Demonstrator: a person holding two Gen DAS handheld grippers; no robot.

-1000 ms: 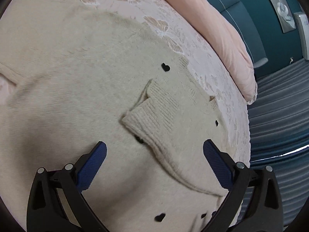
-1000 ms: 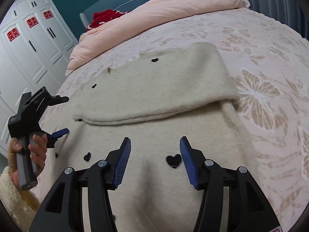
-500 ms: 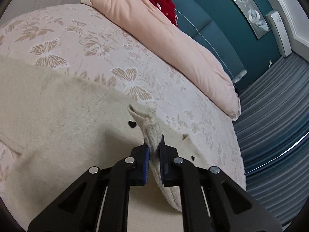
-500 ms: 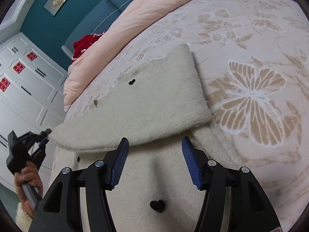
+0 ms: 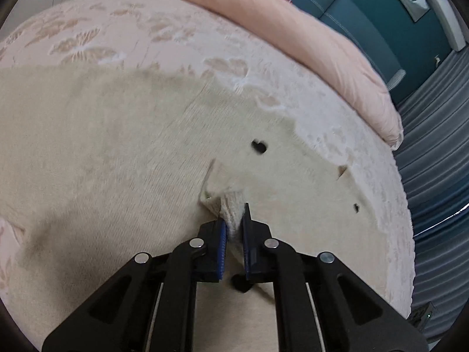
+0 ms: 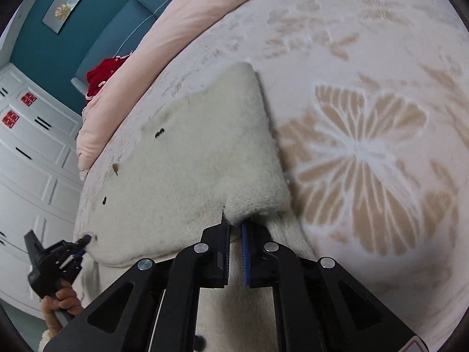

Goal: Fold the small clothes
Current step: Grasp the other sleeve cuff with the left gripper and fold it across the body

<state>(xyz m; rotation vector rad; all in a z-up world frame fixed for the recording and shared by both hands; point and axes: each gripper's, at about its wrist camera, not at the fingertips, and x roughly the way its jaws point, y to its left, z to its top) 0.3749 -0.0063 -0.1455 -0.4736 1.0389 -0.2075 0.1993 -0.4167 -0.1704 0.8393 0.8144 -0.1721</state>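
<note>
A cream knitted sweater (image 5: 117,146) with small black hearts lies spread on the bed, part of it folded over (image 6: 205,146). My left gripper (image 5: 233,220) is shut on a bunched ribbed sleeve end of the sweater, held just above the fabric. In the right wrist view the left gripper (image 6: 83,242) sits at the fold's left corner, held by a hand (image 6: 61,302). My right gripper (image 6: 233,226) is closing on the fold's near edge by its right corner, and its pads pinch the fabric.
The bedspread (image 6: 366,146) is pale with tan butterflies. A pink duvet (image 5: 293,29) lies rolled along the far side, with a red item (image 6: 102,73) beyond it. White wardrobe doors (image 6: 29,161) stand at the left, grey curtains (image 5: 433,146) at the right.
The left gripper shut on the sleeve end, then shifted with it across the sweater. The right gripper moved forward to the fold's edge and went from open to pinching it.
</note>
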